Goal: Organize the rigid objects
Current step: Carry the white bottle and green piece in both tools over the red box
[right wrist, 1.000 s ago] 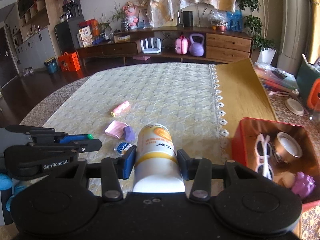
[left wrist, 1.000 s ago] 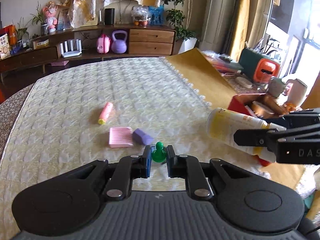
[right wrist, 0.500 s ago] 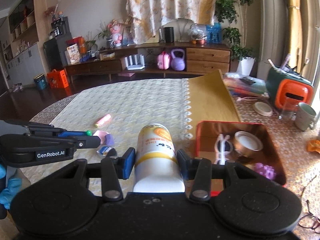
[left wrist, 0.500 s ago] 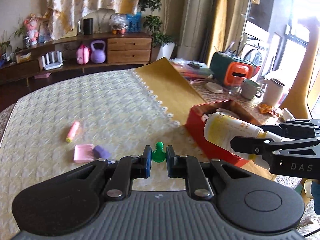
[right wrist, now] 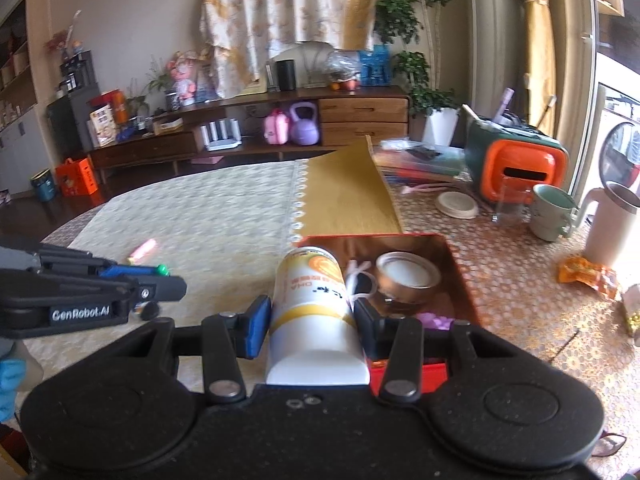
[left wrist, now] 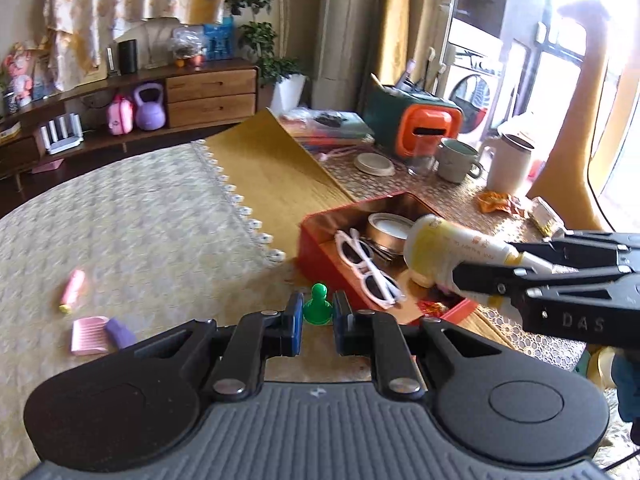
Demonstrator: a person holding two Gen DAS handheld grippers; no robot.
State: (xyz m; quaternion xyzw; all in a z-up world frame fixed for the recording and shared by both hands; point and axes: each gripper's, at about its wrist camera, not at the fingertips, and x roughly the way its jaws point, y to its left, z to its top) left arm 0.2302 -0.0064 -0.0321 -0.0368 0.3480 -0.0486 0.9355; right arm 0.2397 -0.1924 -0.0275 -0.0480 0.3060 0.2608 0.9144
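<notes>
You are mid-carry: left tongs (left wrist: 317, 315) pinch the green pawn (left wrist: 317, 309) beside the red tin (left wrist: 320, 232), right tongs (right wrist: 311, 322) clamp the bottle (right wrist: 312, 300) over it; next, lower each inside and release.

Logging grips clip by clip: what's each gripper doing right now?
Left gripper: shut on the green pawn.
Right gripper: shut on the yellow-and-white bottle, over the red tin.
</notes>
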